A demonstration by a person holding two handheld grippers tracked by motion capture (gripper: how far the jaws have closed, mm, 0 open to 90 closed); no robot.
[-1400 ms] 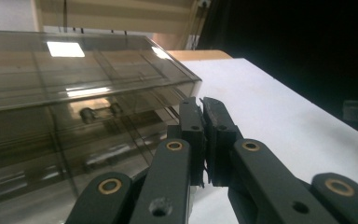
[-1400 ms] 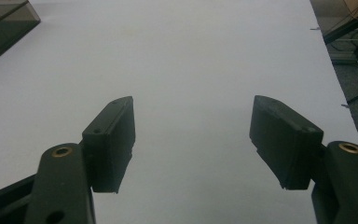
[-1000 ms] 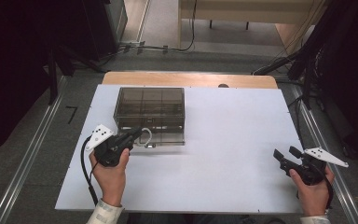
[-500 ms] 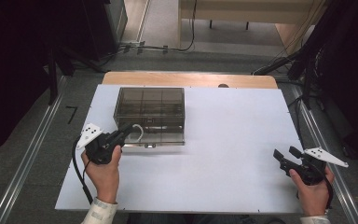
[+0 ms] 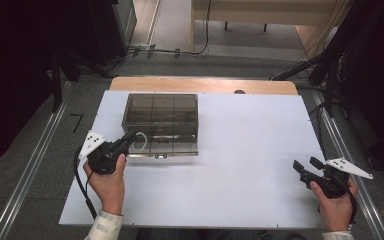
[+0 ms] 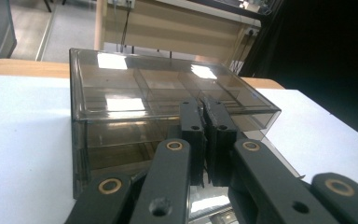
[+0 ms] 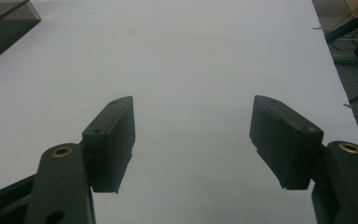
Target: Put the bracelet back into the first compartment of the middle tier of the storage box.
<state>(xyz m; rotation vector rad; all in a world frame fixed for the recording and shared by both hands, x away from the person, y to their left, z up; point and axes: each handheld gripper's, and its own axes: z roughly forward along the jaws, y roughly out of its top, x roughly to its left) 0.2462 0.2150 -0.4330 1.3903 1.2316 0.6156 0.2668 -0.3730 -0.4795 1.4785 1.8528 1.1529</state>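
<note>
A smoky clear plastic box (image 5: 161,117) with a shut lid and inner compartments lies on the white tabletop (image 5: 245,145), left of centre. My left gripper (image 5: 131,135) is shut with nothing between its jaws. It points at the box's front left corner, close to it. In the left gripper view the closed jaws (image 6: 204,103) stand right before the box (image 6: 135,93), whose lid mirrors the ceiling lights. My right gripper (image 5: 304,164) rests near the table's right front corner, open and holding nothing. Its jaws (image 7: 193,121) frame bare white surface, with a corner of the box (image 7: 4,23) far off.
A wooden strip (image 5: 200,84) runs along the table's far edge. Metal rails (image 5: 35,165) flank the table on the floor, and cables (image 5: 170,50) lie beyond it. A small white loop (image 5: 141,140) sits beside the box's front left corner.
The left hand has drifted a little to the left, drawing its shut gripper slightly back from the box. The right hand has stayed put.
</note>
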